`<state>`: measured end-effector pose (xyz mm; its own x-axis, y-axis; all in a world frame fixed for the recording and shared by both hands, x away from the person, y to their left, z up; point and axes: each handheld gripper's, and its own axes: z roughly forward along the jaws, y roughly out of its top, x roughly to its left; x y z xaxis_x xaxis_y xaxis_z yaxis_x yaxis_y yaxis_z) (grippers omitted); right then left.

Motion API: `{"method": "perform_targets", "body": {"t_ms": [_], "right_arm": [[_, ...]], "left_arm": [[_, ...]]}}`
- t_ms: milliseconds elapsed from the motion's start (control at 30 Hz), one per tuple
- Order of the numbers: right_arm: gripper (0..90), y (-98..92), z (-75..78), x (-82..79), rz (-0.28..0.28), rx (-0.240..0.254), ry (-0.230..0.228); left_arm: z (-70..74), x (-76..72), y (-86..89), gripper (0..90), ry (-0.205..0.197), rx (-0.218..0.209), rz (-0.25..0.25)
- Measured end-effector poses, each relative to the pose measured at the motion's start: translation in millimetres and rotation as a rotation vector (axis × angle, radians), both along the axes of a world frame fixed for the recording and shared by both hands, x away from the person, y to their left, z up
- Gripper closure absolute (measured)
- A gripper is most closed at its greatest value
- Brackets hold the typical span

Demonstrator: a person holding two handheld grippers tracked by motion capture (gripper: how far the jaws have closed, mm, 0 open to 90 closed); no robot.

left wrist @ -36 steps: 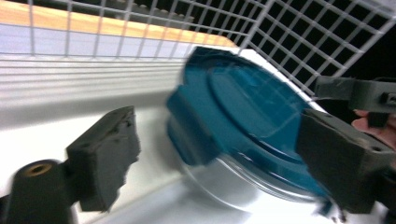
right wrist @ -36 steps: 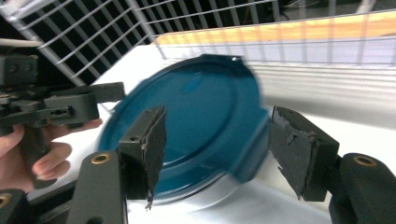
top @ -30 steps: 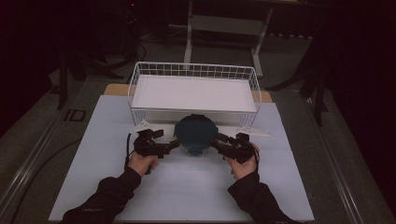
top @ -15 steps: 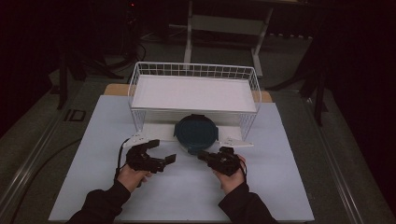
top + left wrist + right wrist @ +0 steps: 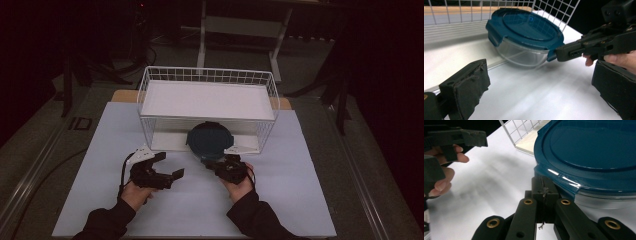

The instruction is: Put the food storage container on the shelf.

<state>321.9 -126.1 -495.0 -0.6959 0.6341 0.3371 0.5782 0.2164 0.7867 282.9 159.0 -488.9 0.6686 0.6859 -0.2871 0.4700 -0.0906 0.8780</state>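
In the high view both forearms come in from the bottom edge, hands resting low over the white counter. The left gripper lies to the left of the bowl and points right, its jaws apart with nothing between them. The right gripper sits just in front of the bowl, its tip at the bowl's near rim. The bowl, with its dark teal lid, stands under the front edge of the wire basket.

The left gripper view looks along two wide-set pads at the bowl, and here its clear glass body under the lid shows. The right gripper reaches in from the right, its tip touching a lid clip.

The right gripper view shows its own jaws pressed together, nothing between them, the closed tip right against the lid's rim. The left gripper stands open farther off at upper left.
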Motion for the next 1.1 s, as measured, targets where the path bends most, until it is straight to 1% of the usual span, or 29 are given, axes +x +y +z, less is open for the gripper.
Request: {"method": "perform_targets", "body": {"t_ms": [33,67,100,133,167,267,300,333,367,400,433,467,500,667,733,800,833,867,900,933,967,1000,1067,1100], "right_arm": [[90.0,1.0,-0.3,4.1,0.0,-0.002,-0.002],[90.0,1.0,-0.3,4.1,0.0,-0.002,-0.002],[90.0,1.3,-2.0,8.1,-0.008,-0.012,0.011],[90.0,1.3,-2.0,8.1,-0.008,-0.012,0.011],[90.0,0.7,-4.4,11.6,-0.018,-0.015,0.004],[90.0,0.1,-6.3,15.5,-0.031,-0.018,0.001],[90.0,-0.2,-8.3,20.4,-0.045,-0.025,0.004],[90.0,-0.2,-8.3,20.4,-0.045,-0.025,0.004],[90.0,0.5,-10.2,25.9,-0.065,-0.034,-0.004],[90.0,0.5,-10.2,25.9,-0.065,-0.034,-0.004],[90.0,0.9,-12.2,31.0,-0.071,-0.035,0.001],[90.0,0.9,-12.2,31.0,-0.071,-0.035,0.001],[90.0,1.7,-14.5,36.0,-0.077,-0.04,0.005],[90.0,2.9,-15.7,42.4,-0.086,-0.039,-0.002],[90.0,3.2,-15.5,45.2,-0.091,-0.033,0.0],[89.9,3.3,-15.0,47.9,-0.094,-0.04,-0.006],[89.9,2.7,-14.4,49.4,-0.119,-0.039,-0.012],[89.9,2.7,-14.4,49.4,-0.119,-0.039,-0.012],[88.1,1.4,-14.3,52.2,-0.121,-0.024,-0.001],[88.1,1.4,-14.3,52.2,-0.121,-0.024,-0.001],[86.6,0.8,-14.4,52.6,-0.118,-0.017,0.005],[84.4,0.6,-14.5,51.8,-0.118,-0.017,-0.002],[77.0,0.3,-13.5,46.0,-0.099,-0.025,-0.014],[71.0,0.5,-12.5,42.7,-0.086,-0.027,-0.023]], "left_arm": [[-1.6,1.0,0.7,1.5,0.006,-0.004,0.002],[-1.6,1.0,0.7,1.6,0.006,-0.004,0.002],[-2.9,1.6,0.9,1.5,0.007,-0.001,0.002],[-2.9,1.6,0.9,1.5,0.007,-0.001,0.002],[-3.9,2.1,0.8,1.5,0.008,0.004,0.0],[-4.8,2.4,0.8,1.5,0.009,-0.001,-0.003],[-5.1,2.9,0.6,1.5,0.011,0.002,0.0],[-5.1,2.9,0.6,1.5,0.011,0.002,0.0],[-4.8,2.9,0.9,1.5,0.006,-0.006,0.002],[-4.8,2.9,0.9,1.5,0.006,-0.006,0.002],[-4.5,3.0,1.1,1.5,0.005,-0.005,0.002],[-4.5,3.0,1.1,1.5,0.005,-0.005,0.002],[-4.7,3.0,1.2,1.5,0.005,-0.004,0.002],[-5.9,3.4,1.3,1.6,0.009,0.0,0.003],[-5.9,3.7,1.3,1.5,0.01,-0.006,0.001],[-5.6,3.5,1.3,1.6,0.003,-0.004,0.0],[-5.2,3.4,1.2,1.5,0.005,-0.004,-0.002],[-5.2,3.4,1.2,1.5,0.005,-0.004,-0.002],[-5.0,3.0,1.2,1.5,0.001,-0.007,-0.001],[-5.0,3.0,1.2,1.6,0.001,-0.007,-0.001],[-4.9,3.0,1.0,1.6,0.001,-0.003,-0.001],[-4.7,2.7,1.2,1.5,0.0,-0.004,-0.002],[-4.3,2.5,1.0,1.5,0.001,-0.005,-0.005],[-4.0,2.1,0.9,1.5,0.0,-0.012,-0.007]]}}
